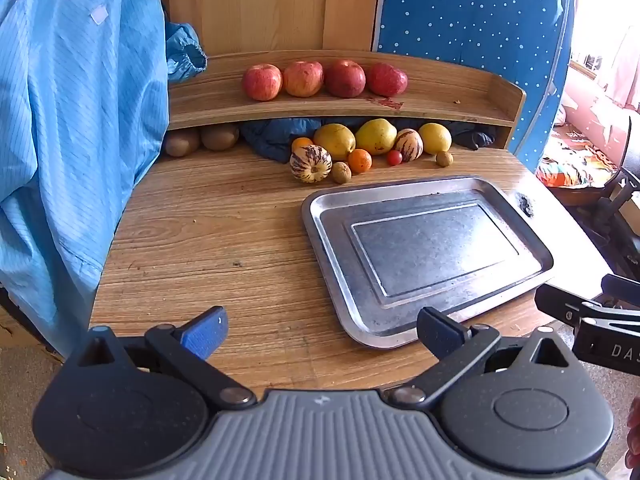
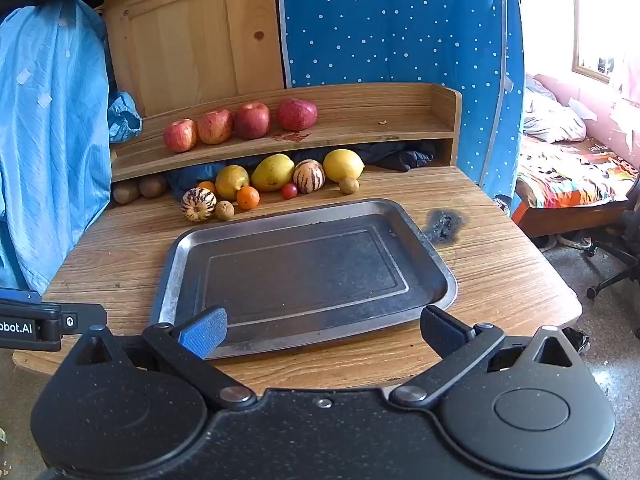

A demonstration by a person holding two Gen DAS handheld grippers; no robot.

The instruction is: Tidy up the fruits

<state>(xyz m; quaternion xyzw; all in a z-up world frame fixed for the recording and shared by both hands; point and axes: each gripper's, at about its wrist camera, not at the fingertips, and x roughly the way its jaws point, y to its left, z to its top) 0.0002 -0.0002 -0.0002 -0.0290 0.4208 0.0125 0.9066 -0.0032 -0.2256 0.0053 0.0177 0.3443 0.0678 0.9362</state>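
Both the left claw [image 1: 322,332] and right claw [image 2: 323,332] gape wide and empty, the loose fruit [image 2: 272,186] lying upper centre beyond the bare tray [image 2: 168,280], which sits squarely before the right one.

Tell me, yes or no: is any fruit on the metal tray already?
No: the metal tray holds nothing, and the fruit pile sits on the table behind it.

A wooden table [image 2: 500,280] bears a metal tray [image 2: 436,264], loose fruit [image 2: 272,172] and a shelf [image 2: 360,120] of apples [image 2: 252,120].

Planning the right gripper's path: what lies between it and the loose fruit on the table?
The empty metal tray fills most of that stretch between the right gripper and the fruit, with bare table beyond it. The right wrist view shows this.
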